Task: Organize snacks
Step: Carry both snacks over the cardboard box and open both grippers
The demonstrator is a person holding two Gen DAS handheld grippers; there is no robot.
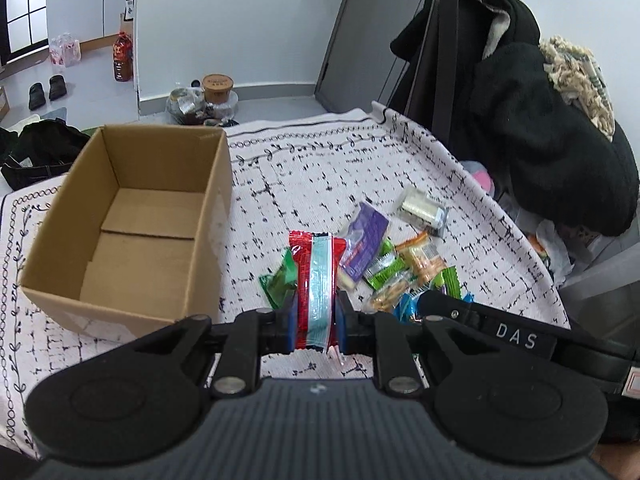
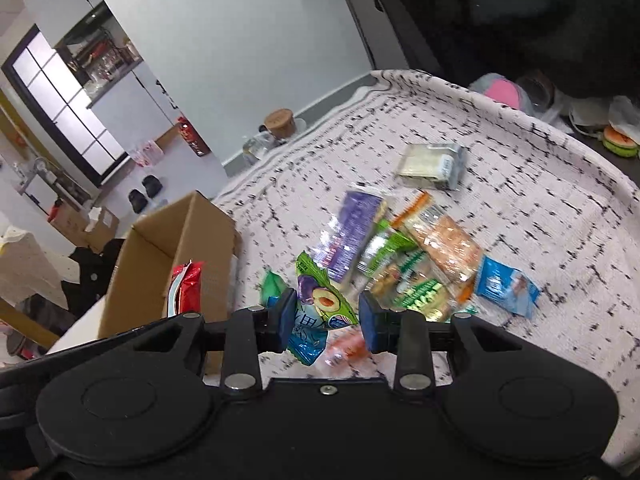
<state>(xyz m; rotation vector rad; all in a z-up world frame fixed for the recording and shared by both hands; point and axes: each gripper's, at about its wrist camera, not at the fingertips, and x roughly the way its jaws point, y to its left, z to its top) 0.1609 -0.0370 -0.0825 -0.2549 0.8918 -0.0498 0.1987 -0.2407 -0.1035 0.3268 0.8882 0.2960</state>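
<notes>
Nearby, the left gripper [image 1: 316,316] pinched a red packet [image 1: 316,280] beside the box [image 1: 48,264]; the right gripper [image 2: 327,322] clasped a plum packet [image 2: 320,304] over the pile [image 2: 420,256], cloth [image 1: 340,168] bare beyond.

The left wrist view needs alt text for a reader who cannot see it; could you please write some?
The left gripper has its jaws shut on a red snack packet with a pale blue stripe, held above a white black-patterned tablecloth. An open, empty brown cardboard box sits to the left, and a heap of colourful snack packets lies to the right.
</notes>
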